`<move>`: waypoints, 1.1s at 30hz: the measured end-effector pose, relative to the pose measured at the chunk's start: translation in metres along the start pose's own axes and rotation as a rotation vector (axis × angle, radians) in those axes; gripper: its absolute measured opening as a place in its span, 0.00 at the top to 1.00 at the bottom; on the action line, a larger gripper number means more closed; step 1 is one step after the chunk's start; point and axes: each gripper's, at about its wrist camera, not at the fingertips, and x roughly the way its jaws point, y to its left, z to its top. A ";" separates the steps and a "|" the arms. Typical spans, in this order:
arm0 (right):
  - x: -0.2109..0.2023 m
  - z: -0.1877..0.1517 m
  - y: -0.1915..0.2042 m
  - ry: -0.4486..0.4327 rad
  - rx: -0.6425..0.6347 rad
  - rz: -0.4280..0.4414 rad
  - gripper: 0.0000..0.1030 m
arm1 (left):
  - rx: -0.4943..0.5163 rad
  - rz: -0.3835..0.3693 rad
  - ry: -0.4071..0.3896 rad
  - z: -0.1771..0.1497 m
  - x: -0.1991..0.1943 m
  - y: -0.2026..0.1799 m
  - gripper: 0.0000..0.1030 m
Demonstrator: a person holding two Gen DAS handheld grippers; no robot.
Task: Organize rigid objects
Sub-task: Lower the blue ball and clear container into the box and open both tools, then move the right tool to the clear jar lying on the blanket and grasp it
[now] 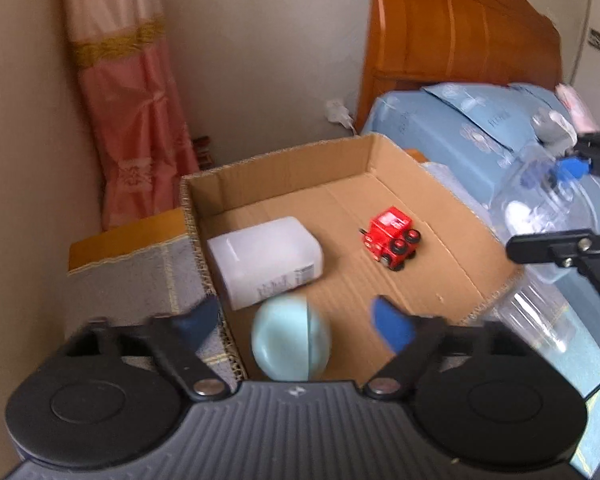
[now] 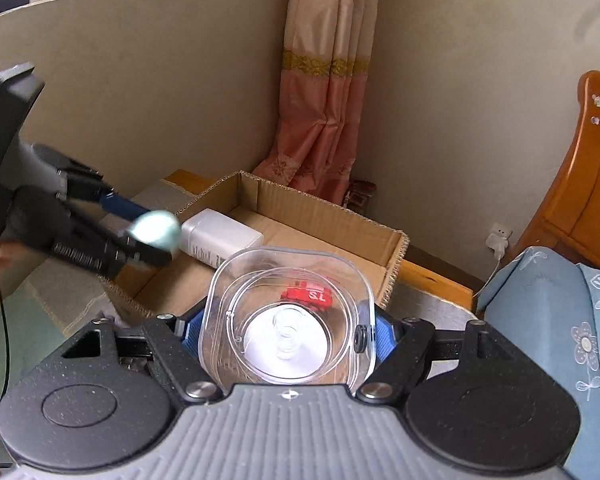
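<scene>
Pale blue-green round ball [image 1: 291, 338] blurred between the spread jaws of the left gripper [image 1: 300, 320], over the near edge of the open brown cardboard box [image 1: 452, 248].

Apparently free of both blue pads, though too smeared to be sure. Inside the box: white translucent plastic container [image 1: 266, 260] and red toy truck with black wheels [image 1: 392, 238], apart. Right gripper [image 2: 286, 336] clamped on a clear square-bodied plastic jar [image 2: 288, 316].

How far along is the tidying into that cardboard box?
Done: a white bottle and a red toy car lie in the box. In hand: the open left gripper has a pale blue ball between its fingers; the right gripper holds a clear container, not yet boxed.
</scene>
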 end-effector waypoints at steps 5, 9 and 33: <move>0.018 0.001 0.004 0.027 -0.002 0.018 0.22 | -0.005 -0.016 0.003 -0.010 -0.012 0.001 0.11; 0.028 0.003 0.006 0.041 0.002 0.024 0.22 | 0.003 -0.022 -0.003 -0.018 -0.025 -0.003 0.11; -0.012 -0.057 0.021 0.028 0.076 0.049 0.00 | 0.058 0.035 -0.061 -0.066 -0.071 -0.036 0.07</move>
